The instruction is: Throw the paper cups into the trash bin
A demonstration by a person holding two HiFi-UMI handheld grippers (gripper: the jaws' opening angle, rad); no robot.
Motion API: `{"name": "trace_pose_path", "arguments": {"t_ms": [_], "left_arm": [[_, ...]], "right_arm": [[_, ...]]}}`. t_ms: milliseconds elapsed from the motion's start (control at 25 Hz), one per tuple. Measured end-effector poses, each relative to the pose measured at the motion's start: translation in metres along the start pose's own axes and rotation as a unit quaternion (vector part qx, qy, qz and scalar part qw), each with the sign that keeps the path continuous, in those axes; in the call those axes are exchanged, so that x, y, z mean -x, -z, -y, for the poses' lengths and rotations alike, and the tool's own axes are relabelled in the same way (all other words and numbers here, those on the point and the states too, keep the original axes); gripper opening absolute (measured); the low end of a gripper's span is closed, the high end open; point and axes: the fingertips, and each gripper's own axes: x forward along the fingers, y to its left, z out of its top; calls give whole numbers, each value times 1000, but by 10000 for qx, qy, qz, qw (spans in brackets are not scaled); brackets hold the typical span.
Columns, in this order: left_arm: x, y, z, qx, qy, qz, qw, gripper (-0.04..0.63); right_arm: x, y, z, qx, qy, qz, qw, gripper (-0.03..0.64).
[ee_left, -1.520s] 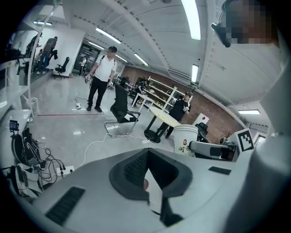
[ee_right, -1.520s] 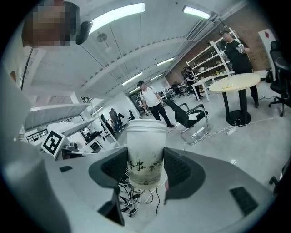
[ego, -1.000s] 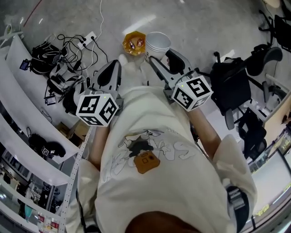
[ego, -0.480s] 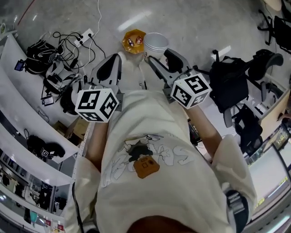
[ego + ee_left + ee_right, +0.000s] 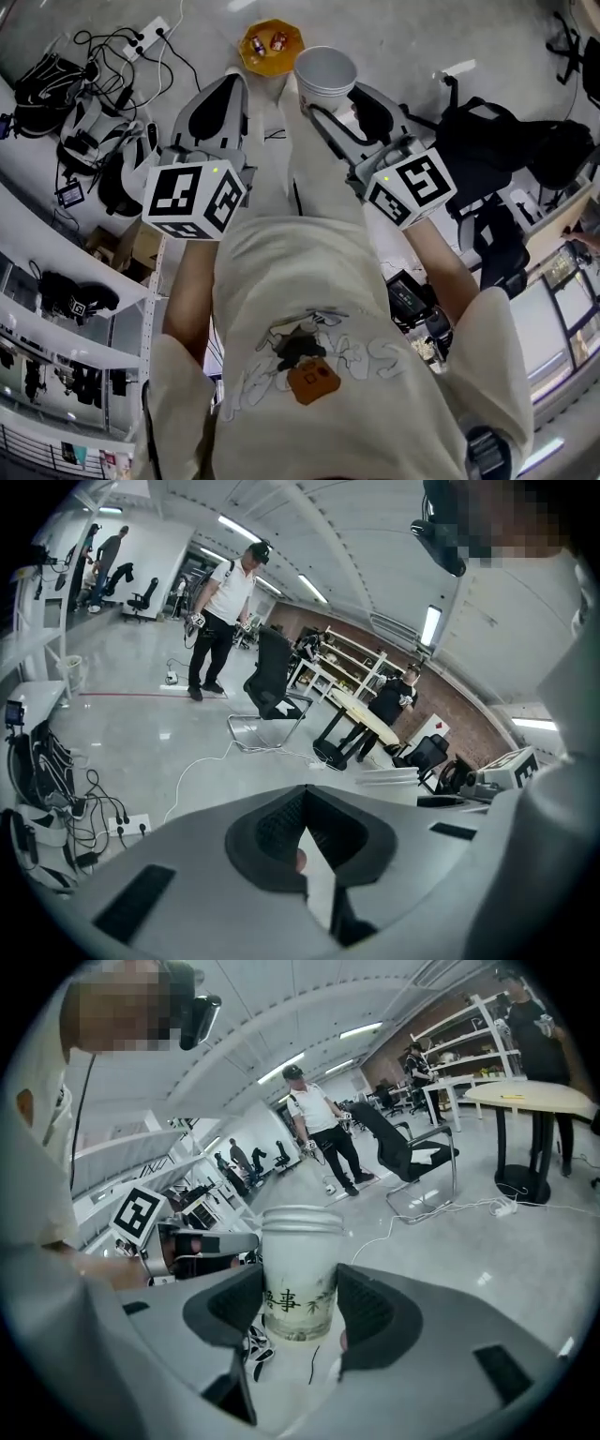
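The polished grey concrete floor (image 5: 422, 37) spreads smooth and glossy, throwing back the ceiling lights. It lies bare ahead of both grippers. White flat-edged shelving (image 5: 56, 272) hems in the left side, and a black fabric bag (image 5: 506, 150) with dark office chairs crowds the right. The person's cream cotton T-shirt (image 5: 309, 309), soft and creased with a printed front, fills the lower middle of the head view.

A tangle of thin black cables (image 5: 103, 47) and a white power strip (image 5: 150, 31) lie on the floor at upper left, well clear of the jaws.

The left gripper (image 5: 232, 80) is matte grey plastic with ribbed black pads. Its jaws are pressed together at the tips with nothing between them. The right gripper (image 5: 336, 94) pinches a stack of white paper cups (image 5: 325, 73) upright by the lower wall. The cups are round, with rolled rims nested one inside another and dark characters and leaves printed on the side.

Each gripper carries a white cube with black square markers: the left cube (image 5: 195, 199) and the right cube (image 5: 412, 187).

The small orange bin (image 5: 270, 44) sits open on the floor with a few small scraps inside. In the head view it shows just left of the cups' mouth.
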Motion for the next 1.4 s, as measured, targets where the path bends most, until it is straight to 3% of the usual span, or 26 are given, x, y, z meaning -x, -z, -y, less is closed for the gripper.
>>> {"name": "trace_pose_path", "arguments": {"t_ms": [440, 680, 880, 1040, 1400], "left_arm": [[-96, 116, -78, 116, -172, -401, 9990, 5], [-143, 181, -132, 128, -473, -382, 9981, 6], [-191, 230, -171, 62, -485, -617, 9969, 6], [-229, 261, -201, 409, -655, -814, 9937, 6], [-286, 331, -244, 39, -830, -970, 9918, 6]], "right_arm": [[-108, 104, 73, 292, -257, -667, 9970, 256], [-165, 177, 112, 43, -186, -922, 9956, 256], [-209, 223, 141, -25, -67, -1073, 9942, 255], [-252, 256, 168, -42, -36, -1119, 9937, 256], [-310, 325, 216, -191, 380, -1235, 9914, 255]]}}
